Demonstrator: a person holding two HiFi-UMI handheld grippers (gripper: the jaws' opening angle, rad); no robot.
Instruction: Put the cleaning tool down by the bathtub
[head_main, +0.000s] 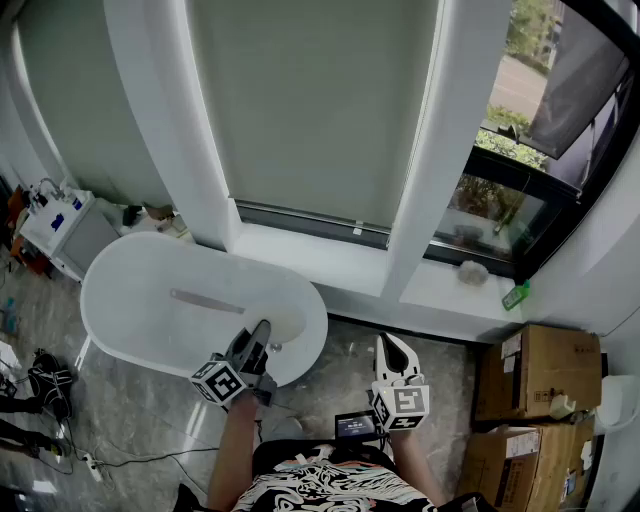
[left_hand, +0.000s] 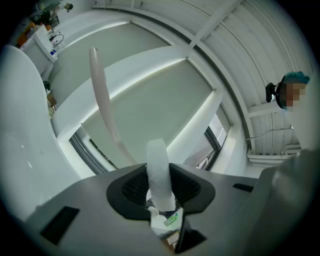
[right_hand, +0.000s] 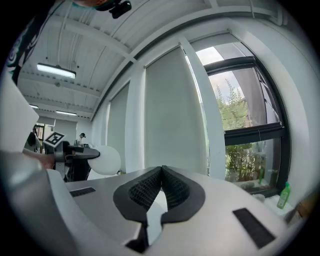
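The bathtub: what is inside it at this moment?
Only a long pale cleaning tool shows over the basin of the bathtub, held by the left gripper. The gripper covers part of the near end, so what lies there cannot be seen.

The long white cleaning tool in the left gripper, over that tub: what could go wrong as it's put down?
1. The left gripper pinches the long white cleaning tool by a narrow part while its handle reaches far out; it could swing or slip free.
2. It hangs over the white oval bathtub, so a release now would likely drop it inside, not beside.
3. Black items lie on the grey floor beside the tub; the tool might snag there.
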